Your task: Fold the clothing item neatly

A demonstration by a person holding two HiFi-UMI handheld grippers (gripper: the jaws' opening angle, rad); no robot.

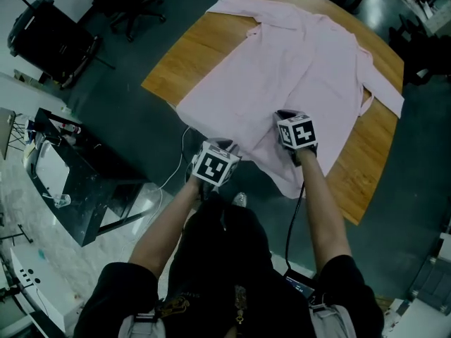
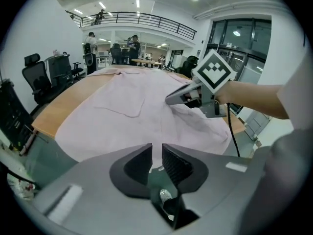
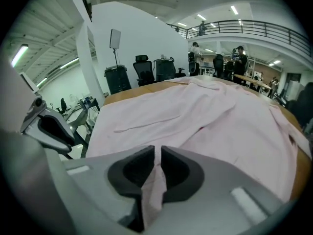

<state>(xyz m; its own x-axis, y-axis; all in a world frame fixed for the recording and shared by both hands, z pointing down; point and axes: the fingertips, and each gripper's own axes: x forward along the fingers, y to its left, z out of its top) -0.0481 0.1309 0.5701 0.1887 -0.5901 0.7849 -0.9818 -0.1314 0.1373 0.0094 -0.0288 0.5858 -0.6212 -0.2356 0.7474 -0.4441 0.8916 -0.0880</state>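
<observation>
A pale pink shirt [image 1: 296, 69] lies spread flat on the wooden table [image 1: 190, 48], its hem hanging over the near edge. My right gripper [image 1: 284, 115] is at the hem's middle. In the right gripper view its jaws [image 3: 157, 158] are shut on a fold of pink shirt [image 3: 205, 111] that hangs down between them. My left gripper [image 1: 227, 148] is at the hem's left corner, off the table edge. In the left gripper view its jaws [image 2: 156, 160] stand a narrow gap apart with no cloth seen between them; the shirt [image 2: 132, 106] lies just beyond the tips, and the right gripper [image 2: 169, 100] is there too.
A black office chair [image 1: 49, 30] stands far left, with a dark bench [image 1: 84, 182] of small items nearer. A white cable [image 1: 169, 178] runs over the floor. My shoe [image 1: 240, 200] shows below the table edge. More chairs [image 2: 36, 80] stand beyond the table's left side.
</observation>
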